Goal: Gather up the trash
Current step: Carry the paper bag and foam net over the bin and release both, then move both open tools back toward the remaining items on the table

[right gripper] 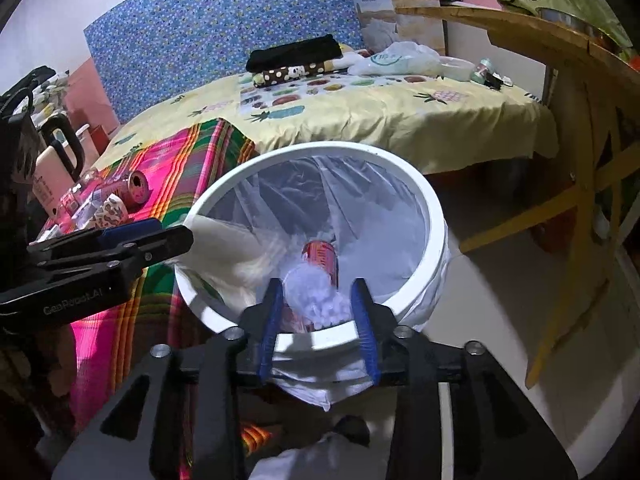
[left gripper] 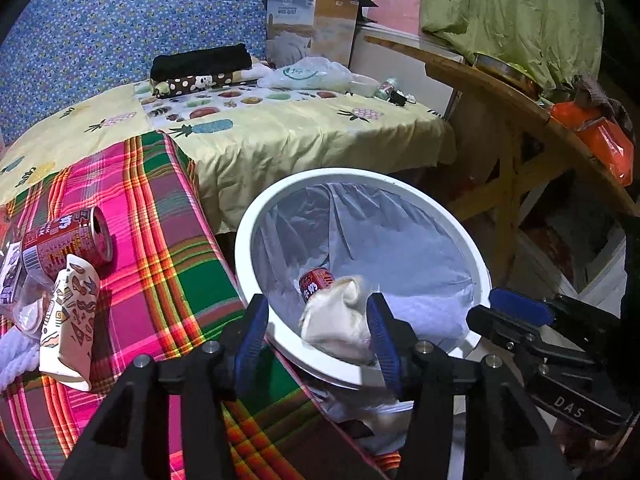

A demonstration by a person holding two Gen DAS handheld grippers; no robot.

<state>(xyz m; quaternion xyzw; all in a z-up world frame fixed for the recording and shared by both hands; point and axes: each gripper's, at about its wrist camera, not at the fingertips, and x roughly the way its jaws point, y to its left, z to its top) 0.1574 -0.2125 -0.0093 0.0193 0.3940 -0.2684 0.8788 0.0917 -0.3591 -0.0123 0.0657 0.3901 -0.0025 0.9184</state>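
A white bin (left gripper: pixel 400 188) (right gripper: pixel 400 168) with a clear liner stands beside the bed, a red can (left gripper: pixel 316 280) (right gripper: pixel 320 256) lying in it. My left gripper (left gripper: pixel 320 332) hangs open over the bin's near rim. A cream crumpled wad (left gripper: pixel 340 320) (right gripper: pixel 232 252), blurred, is between its fingers against the right pad only. My right gripper (right gripper: pixel 319 312) is open above the bin, with a blurred white crumpled wad (right gripper: pixel 316 296) loose between its pads. On the plaid cloth (left gripper: pixel 160 264) lie another red can (left gripper: pixel 68 244) (right gripper: pixel 134 188) and a crushed patterned paper cup (left gripper: pixel 72 320) (right gripper: pixel 112 210).
Clear plastic wrappers (left gripper: pixel 24 304) lie by the cup. The bed's yellow pineapple sheet (left gripper: pixel 280 136) carries a plastic bag (left gripper: pixel 308 74) and a black folded cloth (left gripper: pixel 200 62). A wooden table (left gripper: pixel 500 92) stands right of the bin, with boxes (left gripper: pixel 312 24) behind.
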